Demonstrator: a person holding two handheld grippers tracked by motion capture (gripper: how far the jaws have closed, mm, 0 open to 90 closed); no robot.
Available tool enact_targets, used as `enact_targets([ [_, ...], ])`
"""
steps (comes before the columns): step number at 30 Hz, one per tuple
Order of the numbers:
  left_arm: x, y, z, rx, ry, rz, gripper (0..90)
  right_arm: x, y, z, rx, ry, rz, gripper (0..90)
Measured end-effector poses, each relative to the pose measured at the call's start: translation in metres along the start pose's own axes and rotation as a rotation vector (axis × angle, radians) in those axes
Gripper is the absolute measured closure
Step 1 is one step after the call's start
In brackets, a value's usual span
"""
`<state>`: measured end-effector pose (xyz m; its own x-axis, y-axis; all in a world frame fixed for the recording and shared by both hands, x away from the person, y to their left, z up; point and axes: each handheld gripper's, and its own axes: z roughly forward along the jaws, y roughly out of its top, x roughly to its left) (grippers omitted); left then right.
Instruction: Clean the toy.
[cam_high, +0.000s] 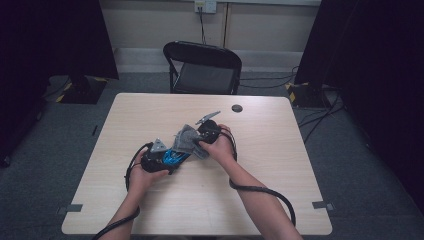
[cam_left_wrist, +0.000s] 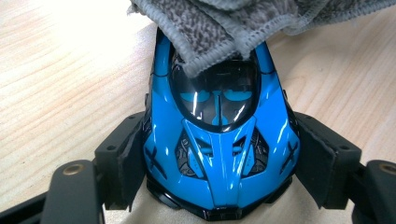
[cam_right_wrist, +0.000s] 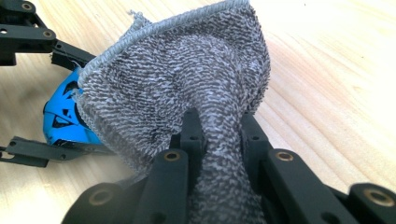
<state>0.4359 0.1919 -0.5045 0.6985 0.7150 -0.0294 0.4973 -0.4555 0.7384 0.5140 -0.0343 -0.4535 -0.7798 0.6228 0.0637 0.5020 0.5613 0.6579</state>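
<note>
A glossy blue toy car (cam_left_wrist: 219, 140) sits on the wooden table (cam_high: 260, 150), clamped at its sides by the pads of my left gripper (cam_left_wrist: 219, 172). In the high view the blue toy car (cam_high: 172, 157) lies near the table's middle with my left gripper (cam_high: 167, 160) around it. A grey woven cloth (cam_right_wrist: 187, 88) is pinched between the jaws of my right gripper (cam_right_wrist: 219, 135) and drapes over the car's far end. From the left gripper view the cloth (cam_left_wrist: 219, 23) hangs onto the car's windscreen. The cloth (cam_high: 189, 140) and right gripper (cam_high: 197, 142) meet the car from the right.
A black folding chair (cam_high: 202, 67) stands behind the table's far edge. A small dark round disc (cam_high: 237, 108) lies on the table near the far side. Dark curtains and stand bases flank the room. Cables trail from both grippers along the forearms.
</note>
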Motion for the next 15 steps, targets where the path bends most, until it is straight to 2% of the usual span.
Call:
enact_targets([
  [8,0.0000,0.0000,0.0000,0.000,0.000,0.000,25.3,-0.0001,0.0024,0.0009,0.007,-0.012,-0.013,76.5],
  [15,0.0001,0.0000,0.0000,0.001,0.000,0.001,25.3,-0.0047,0.0034,-0.0007,0.005,-0.020,0.010,76.6],
])
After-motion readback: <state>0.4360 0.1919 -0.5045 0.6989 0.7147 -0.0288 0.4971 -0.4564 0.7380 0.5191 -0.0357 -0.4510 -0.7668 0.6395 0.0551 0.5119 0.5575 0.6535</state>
